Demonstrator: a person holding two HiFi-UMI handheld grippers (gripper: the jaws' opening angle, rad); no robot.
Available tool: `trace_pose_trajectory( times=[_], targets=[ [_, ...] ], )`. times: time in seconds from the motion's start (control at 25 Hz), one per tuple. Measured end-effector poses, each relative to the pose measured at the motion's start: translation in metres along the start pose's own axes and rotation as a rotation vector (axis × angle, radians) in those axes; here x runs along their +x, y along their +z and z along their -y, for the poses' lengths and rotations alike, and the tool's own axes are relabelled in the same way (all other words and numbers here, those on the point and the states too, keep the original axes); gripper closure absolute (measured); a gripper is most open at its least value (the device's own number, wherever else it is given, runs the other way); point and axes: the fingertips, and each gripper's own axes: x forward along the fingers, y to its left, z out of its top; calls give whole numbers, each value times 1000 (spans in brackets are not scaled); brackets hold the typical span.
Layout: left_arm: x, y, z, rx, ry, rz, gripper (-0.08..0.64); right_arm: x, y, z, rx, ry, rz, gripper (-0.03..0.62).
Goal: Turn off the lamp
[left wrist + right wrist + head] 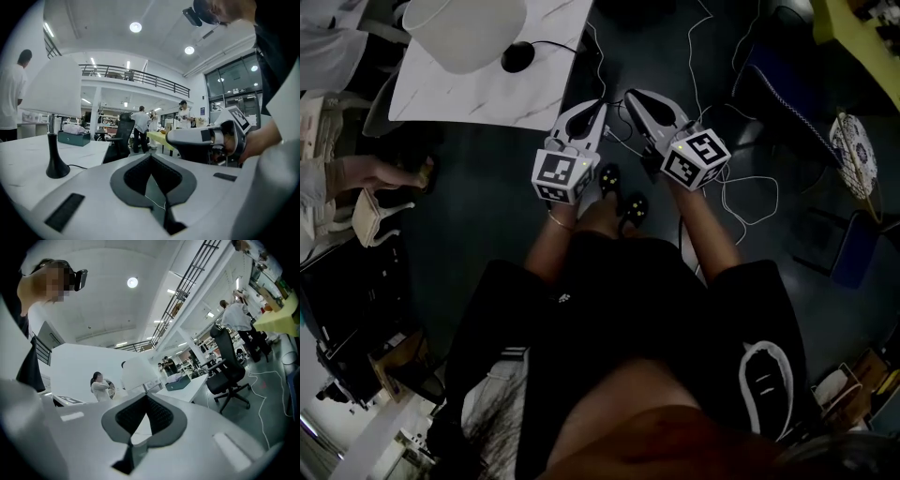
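The lamp stands on a white marble table (pixel 487 98); it has a white shade (pixel 464 33) and a round black base (pixel 517 56) with a cord. My left gripper (pixel 598 105) and right gripper (pixel 630 97) hover side by side just off the table's near right corner, both shut and empty. In the left gripper view the lamp shade (pixel 54 89) and black stem and base (pixel 56 161) stand to the left, beyond the left gripper (pixel 151 159). In the right gripper view the shade (pixel 136 373) shows just above the right gripper (pixel 146 397). Neither gripper touches the lamp.
White cables (pixel 741 197) trail over the dark floor to the right. A person's leg and a chair (pixel 370 211) are at the left of the table. A black office chair (pixel 229 371) stands beside the table, a teal box (pixel 73 137) lies on it, and people stand farther back.
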Motion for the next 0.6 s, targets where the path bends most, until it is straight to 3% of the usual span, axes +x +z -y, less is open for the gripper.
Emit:
trace_pose_trajectory(
  times=[0.6],
  targets=[
    [-9,68,6,25,33,93,554,-2,49,-45,-100,109,23,592]
  ],
)
